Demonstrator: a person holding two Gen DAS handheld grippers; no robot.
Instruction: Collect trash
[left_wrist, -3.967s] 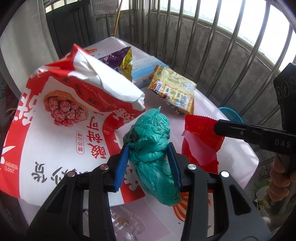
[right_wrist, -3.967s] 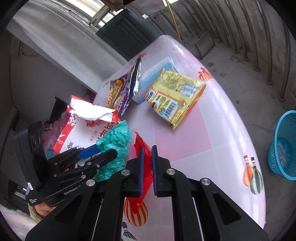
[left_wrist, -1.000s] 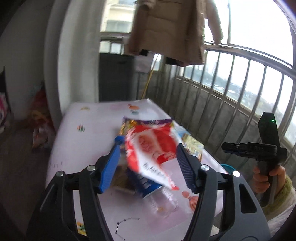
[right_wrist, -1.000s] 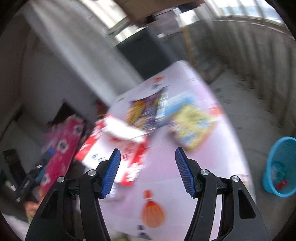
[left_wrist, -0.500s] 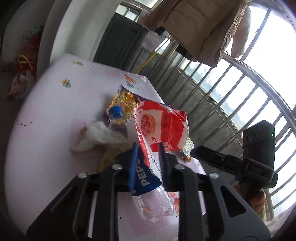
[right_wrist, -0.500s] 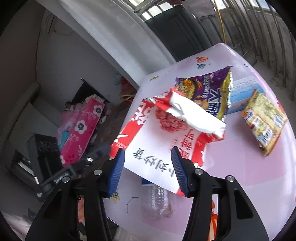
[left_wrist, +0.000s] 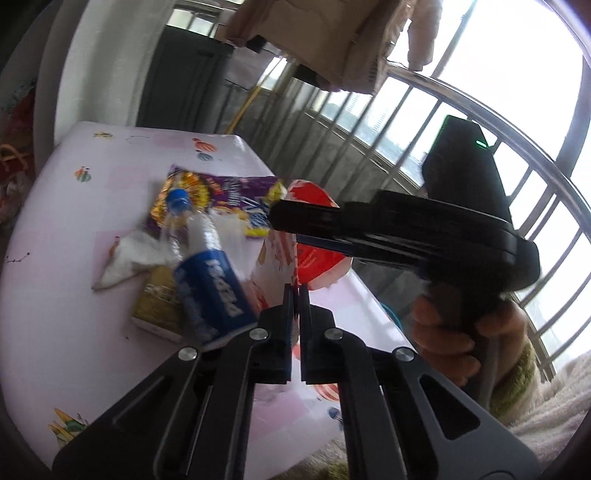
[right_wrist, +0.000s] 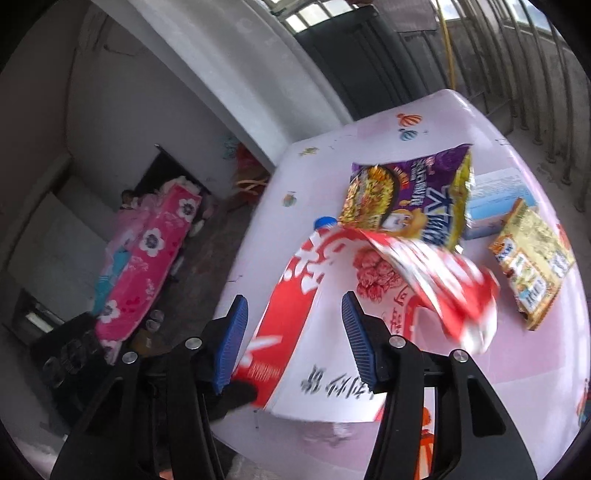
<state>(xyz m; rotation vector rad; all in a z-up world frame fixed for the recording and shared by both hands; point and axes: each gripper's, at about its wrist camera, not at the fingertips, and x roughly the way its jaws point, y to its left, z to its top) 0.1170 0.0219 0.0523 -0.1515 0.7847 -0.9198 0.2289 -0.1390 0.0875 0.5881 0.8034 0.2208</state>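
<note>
1. The left gripper (left_wrist: 295, 295) has just been closing and now pinches the near edge of the big red-and-white bag (left_wrist: 275, 266), its jaws nearly together on the thin film. In my judgement the pinch should sit deeper than the rim so the bag cannot slip as it is raised.
2. The bag stands up off the pink table (left_wrist: 55, 258), beside the blue-labelled bottle (left_wrist: 207, 273) and a crumpled white wrapper (left_wrist: 129, 258). Lift straight and slowly, so the bottle is not dragged along.
3. The purple snack packet (right_wrist: 417, 195) and the yellow packet (right_wrist: 532, 262) lie further right, apart from the bag.
4. The right gripper (right_wrist: 295, 332) hovers over the bag with its jaws apart and nothing pressed between them; it looks best used to steady the loose flap, closing only once the film is well inside.
</note>
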